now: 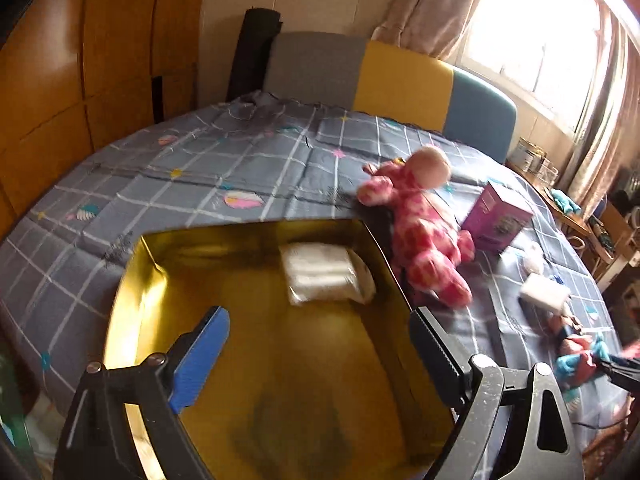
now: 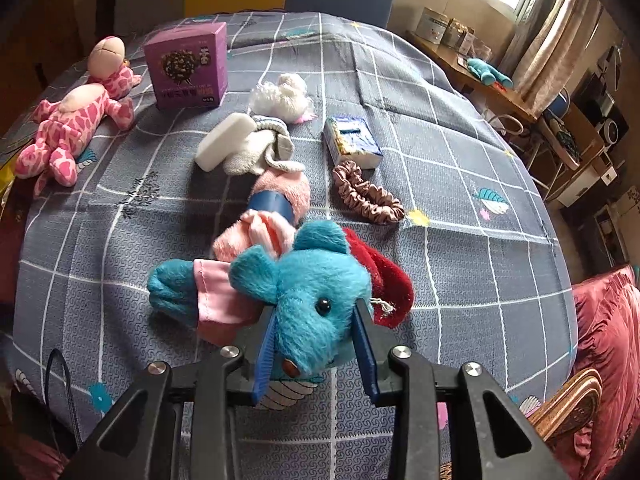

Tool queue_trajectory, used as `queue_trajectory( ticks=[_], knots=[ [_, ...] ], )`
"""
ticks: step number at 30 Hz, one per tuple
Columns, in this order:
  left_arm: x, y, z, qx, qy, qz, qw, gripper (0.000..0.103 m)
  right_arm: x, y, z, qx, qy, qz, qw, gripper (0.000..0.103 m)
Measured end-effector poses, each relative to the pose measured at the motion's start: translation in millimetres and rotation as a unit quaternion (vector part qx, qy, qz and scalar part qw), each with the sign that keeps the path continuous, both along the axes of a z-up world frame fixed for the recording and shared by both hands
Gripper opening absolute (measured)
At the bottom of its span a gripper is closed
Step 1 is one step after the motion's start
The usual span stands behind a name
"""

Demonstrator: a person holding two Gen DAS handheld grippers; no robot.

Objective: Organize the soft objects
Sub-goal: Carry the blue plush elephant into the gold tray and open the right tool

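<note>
My left gripper [image 1: 320, 356] is open and empty above a gold tin box [image 1: 132, 280] that holds a white soft pack [image 1: 324, 276]. A pink spotted plush [image 1: 424, 232] lies just right of the box; it also shows in the right wrist view [image 2: 76, 120]. My right gripper [image 2: 316, 344] is shut on the head of a blue plush mouse [image 2: 308, 300] in pink clothes with a red hat, on the bed. Beyond it lie a rolled pink towel with a blue band [image 2: 276, 204], a grey sock [image 2: 260, 148], a white sponge [image 2: 224, 140], a white fluffy item [image 2: 280, 96] and a pink scrunchie [image 2: 368, 194].
A purple carton [image 2: 188, 64] and a blue tissue pack [image 2: 352, 142] sit on the grey checked bedspread [image 2: 460, 184]. A grey, yellow and blue headboard [image 1: 400, 76] stands behind. A cluttered desk [image 2: 500, 92] is at the right, a red cushion [image 2: 608, 320] near right.
</note>
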State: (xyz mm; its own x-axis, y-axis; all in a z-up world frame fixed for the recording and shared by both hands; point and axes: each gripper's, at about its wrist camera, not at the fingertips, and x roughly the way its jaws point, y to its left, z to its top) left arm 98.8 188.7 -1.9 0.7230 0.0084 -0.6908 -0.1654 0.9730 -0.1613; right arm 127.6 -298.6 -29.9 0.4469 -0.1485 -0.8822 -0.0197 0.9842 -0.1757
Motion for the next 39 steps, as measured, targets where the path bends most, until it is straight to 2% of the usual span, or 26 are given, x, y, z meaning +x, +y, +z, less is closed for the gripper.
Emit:
queue_trajectory(
  ticks=[7, 11, 13, 15, 19, 25, 30, 34, 39],
  knots=[
    [-14.0, -12.6, -5.1, -0.028, 0.012, 0.001, 0.9995, 0.092, -14.7, 28.9, 39.4, -0.005, -0.056, 0.041, 0.998, 0.035],
    [-24.2, -11.2, -1.8, -0.012, 0.003, 0.018, 0.9998, 0.092, -16.9, 60.8, 58.1, 0.022, -0.074, 0.089, 0.993, 0.035],
    [-31.2, -8.4, 1.5, 0.006, -0.003, 0.035, 0.9994, 0.098, -15.7, 85.0, 62.0, 0.041, -0.077, 0.119, 0.989, 0.035],
    [-37.9, -3.4, 5.1, 0.022, -0.01, 0.051, 0.9984, 0.103, -16.0, 115.2, 62.9, 0.056, -0.078, 0.151, 0.984, 0.035],
    [-51.1, 9.9, 10.9, 0.033, -0.018, 0.072, 0.9967, 0.103, -13.9, 179.2, 64.1, 0.091, -0.077, 0.219, 0.968, 0.035],
    [-68.7, 30.4, 16.8, 0.03, -0.02, 0.104, 0.9939, 0.103, -14.2, 272.5, 59.2, 0.117, -0.068, 0.309, 0.941, 0.036],
    [-74.7, 37.8, 17.9, 0.033, -0.014, 0.129, 0.991, 0.103, -2.9, 343.3, 41.2, 0.107, -0.049, 0.364, 0.924, 0.037],
    [-75.2, 41.4, 13.9, 0.033, -0.003, 0.137, 0.99, 0.103, 13.7, 387.6, 14.7, 0.081, -0.024, 0.38, 0.921, 0.039],
    [-74.7, 38.9, 10.3, 0.033, 0.003, 0.13, 0.9909, 0.103, 28.0, 413.0, -14.7, 0.05, -0.002, 0.383, 0.922, 0.045]
  ],
)
